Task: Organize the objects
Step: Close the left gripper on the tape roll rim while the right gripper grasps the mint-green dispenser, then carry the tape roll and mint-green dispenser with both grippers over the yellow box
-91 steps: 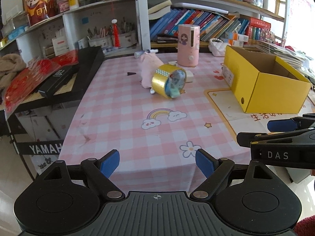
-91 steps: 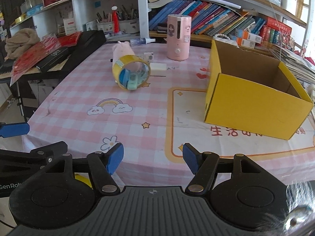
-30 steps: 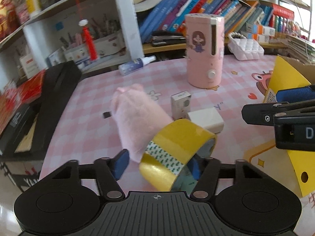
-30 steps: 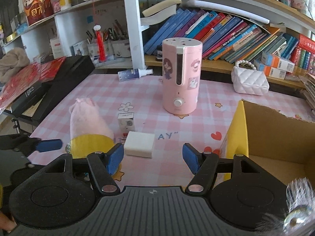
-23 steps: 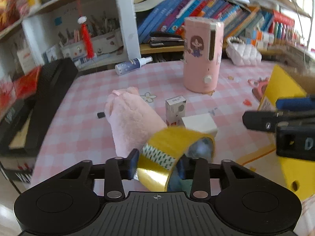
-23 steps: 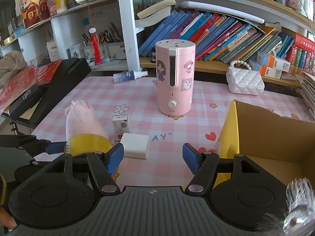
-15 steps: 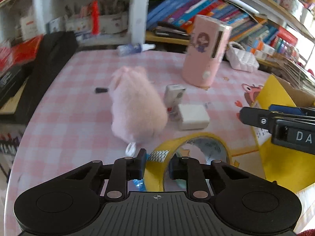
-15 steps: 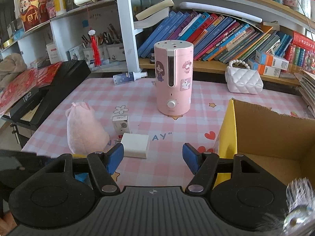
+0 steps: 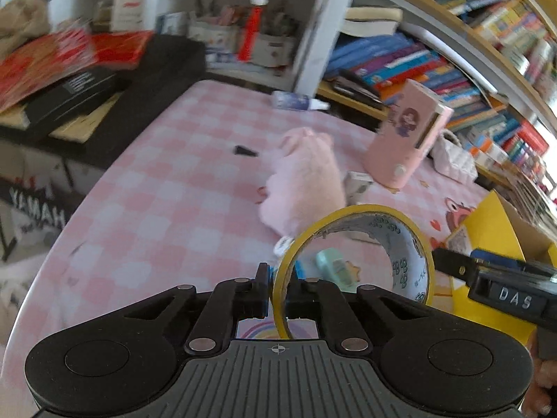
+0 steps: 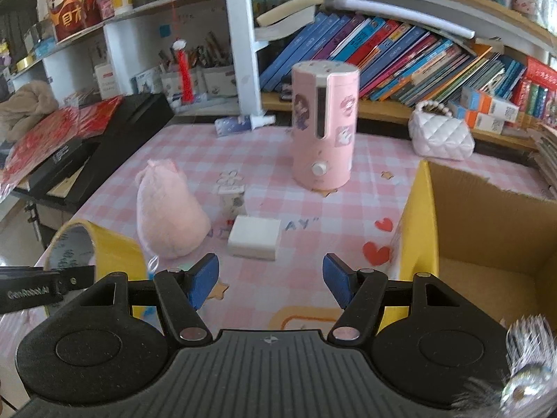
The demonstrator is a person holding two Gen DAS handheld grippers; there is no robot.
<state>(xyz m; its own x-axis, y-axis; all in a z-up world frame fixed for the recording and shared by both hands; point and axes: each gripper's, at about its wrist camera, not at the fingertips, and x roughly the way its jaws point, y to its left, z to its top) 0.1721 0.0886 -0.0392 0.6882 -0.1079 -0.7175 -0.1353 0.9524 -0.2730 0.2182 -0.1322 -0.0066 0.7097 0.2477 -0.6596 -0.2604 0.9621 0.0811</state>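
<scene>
My left gripper is shut on the wall of a yellow tape roll and holds it lifted above the pink checked table; the roll also shows in the right wrist view. A small teal object lies on the table beneath it. A pink plush pouch, a small white box and a white block lie mid-table. My right gripper is open and empty, above the table in front of the white block. The open yellow cardboard box stands at right.
A pink cylindrical humidifier stands behind the white block. A spray bottle and a white quilted purse lie at the back. A black keyboard case borders the table's left edge. Bookshelves line the back.
My left gripper closed on the tape roll and lifted it off the table, tilting the view. The teal object that was inside the roll stays on the table. The right gripper moved little.
</scene>
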